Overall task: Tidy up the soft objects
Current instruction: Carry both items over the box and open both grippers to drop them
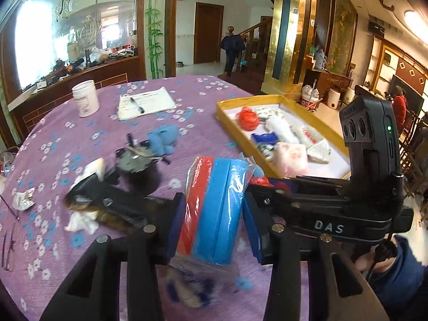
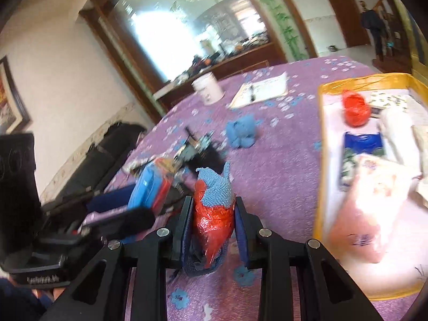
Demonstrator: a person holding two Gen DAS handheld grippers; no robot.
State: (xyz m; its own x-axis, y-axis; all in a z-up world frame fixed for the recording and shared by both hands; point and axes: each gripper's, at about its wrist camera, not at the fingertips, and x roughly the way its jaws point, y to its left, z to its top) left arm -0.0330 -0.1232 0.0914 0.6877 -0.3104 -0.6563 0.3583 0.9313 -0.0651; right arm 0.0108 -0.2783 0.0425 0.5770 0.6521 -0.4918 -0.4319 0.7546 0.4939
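Purple flowered cloth covers the worktop (image 1: 67, 139), where the job looks roughly half done: the yellow tray (image 1: 270, 100) already holds a red bag, white rolls and a pink pack, while a blue cloth (image 1: 163, 137) and a dark jumble of items remain outside. The left gripper (image 1: 211, 214) has its fingers clamped on a wrapped sponge pack (image 1: 214, 208); the right gripper (image 2: 214, 214) grips a red-and-blue bundle (image 2: 214, 203). Blur hides what the dark jumble contains.
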